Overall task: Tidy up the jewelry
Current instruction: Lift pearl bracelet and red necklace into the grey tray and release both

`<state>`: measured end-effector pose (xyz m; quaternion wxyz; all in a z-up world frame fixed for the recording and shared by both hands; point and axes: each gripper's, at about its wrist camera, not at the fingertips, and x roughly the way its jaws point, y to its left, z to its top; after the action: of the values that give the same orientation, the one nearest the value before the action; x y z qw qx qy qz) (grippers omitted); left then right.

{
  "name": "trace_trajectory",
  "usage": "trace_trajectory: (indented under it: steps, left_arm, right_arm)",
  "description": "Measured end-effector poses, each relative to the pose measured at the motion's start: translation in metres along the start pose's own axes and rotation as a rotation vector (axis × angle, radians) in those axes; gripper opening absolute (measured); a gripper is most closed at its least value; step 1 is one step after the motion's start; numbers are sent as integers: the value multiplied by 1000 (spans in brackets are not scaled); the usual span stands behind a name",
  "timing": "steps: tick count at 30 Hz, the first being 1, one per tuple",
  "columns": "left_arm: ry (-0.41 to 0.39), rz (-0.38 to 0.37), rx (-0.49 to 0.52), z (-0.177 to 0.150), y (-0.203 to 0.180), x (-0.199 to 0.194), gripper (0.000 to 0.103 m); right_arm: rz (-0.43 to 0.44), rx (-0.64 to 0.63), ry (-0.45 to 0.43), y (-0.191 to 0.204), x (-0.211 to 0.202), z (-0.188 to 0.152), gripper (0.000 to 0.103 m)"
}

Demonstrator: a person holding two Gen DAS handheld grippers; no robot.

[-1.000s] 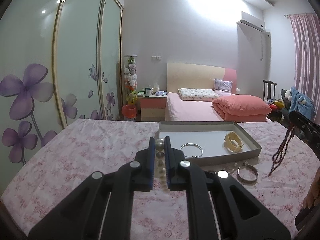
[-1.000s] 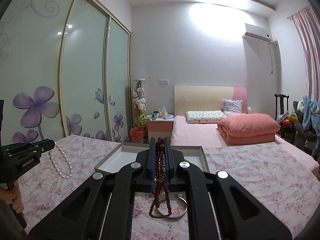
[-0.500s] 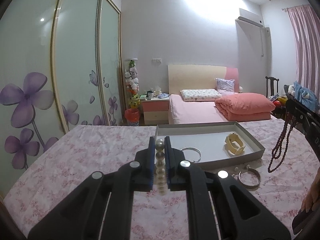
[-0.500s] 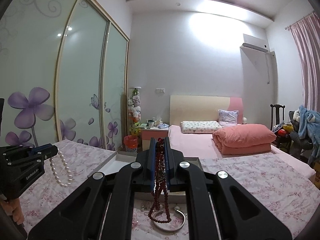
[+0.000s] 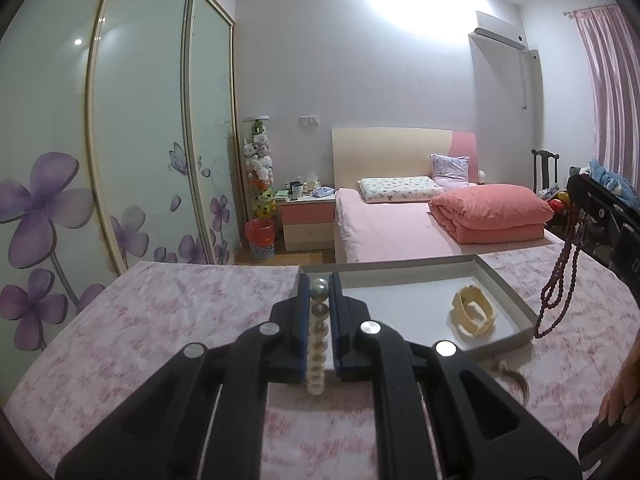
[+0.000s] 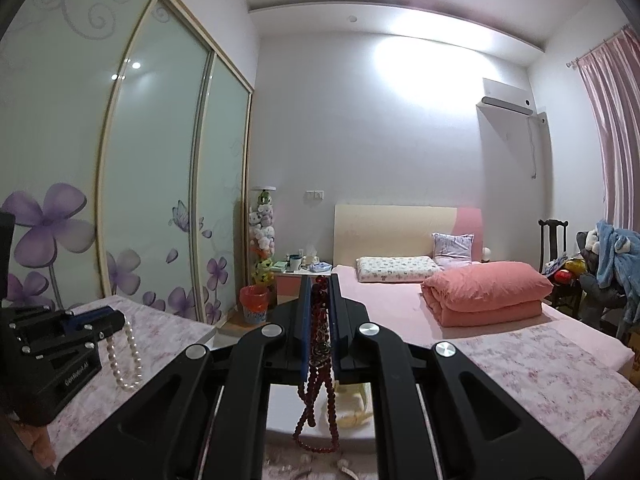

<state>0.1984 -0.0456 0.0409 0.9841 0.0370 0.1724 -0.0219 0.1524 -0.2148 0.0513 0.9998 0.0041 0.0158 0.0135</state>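
Note:
My left gripper (image 5: 319, 292) is shut on a white pearl strand (image 5: 318, 344), which hangs between its blue pads just above the near left of a shallow grey tray (image 5: 516, 304). A cream bangle (image 5: 472, 316) lies inside the tray at its right. From the right wrist view the left gripper (image 6: 116, 322) shows at the left with the pearls (image 6: 124, 356) dangling. My right gripper (image 6: 320, 284) is shut on a dark red bead necklace (image 6: 316, 408), whose loops hang over the tray's white floor (image 6: 280, 412). The same red beads (image 5: 560, 280) appear at the far right of the left wrist view.
The tray sits on a table under a pink floral cloth (image 5: 160, 312). A silver bangle (image 5: 516, 384) lies on the cloth just in front of the tray. A person's hand (image 5: 624, 384) shows at the right edge. A bed (image 6: 440, 300) and wardrobe doors (image 6: 140, 184) stand behind.
Both grippers have moved forward toward the tray with their strands. The tray now looks larger and nearer, and the silver bangle inside it is hidden behind my left fingers.

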Motion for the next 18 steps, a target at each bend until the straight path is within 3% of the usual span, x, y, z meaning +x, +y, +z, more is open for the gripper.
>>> trace_trajectory:
  steps: [9, 18]
  left_arm:
    - [28, -41, -48, 18, -14, 59, 10]
    - [143, -104, -83, 6, -28, 120, 10]
  right_arm:
    - [15, 96, 71, -25, 58, -9, 9]
    - [65, 137, 257, -27, 115, -44, 9]
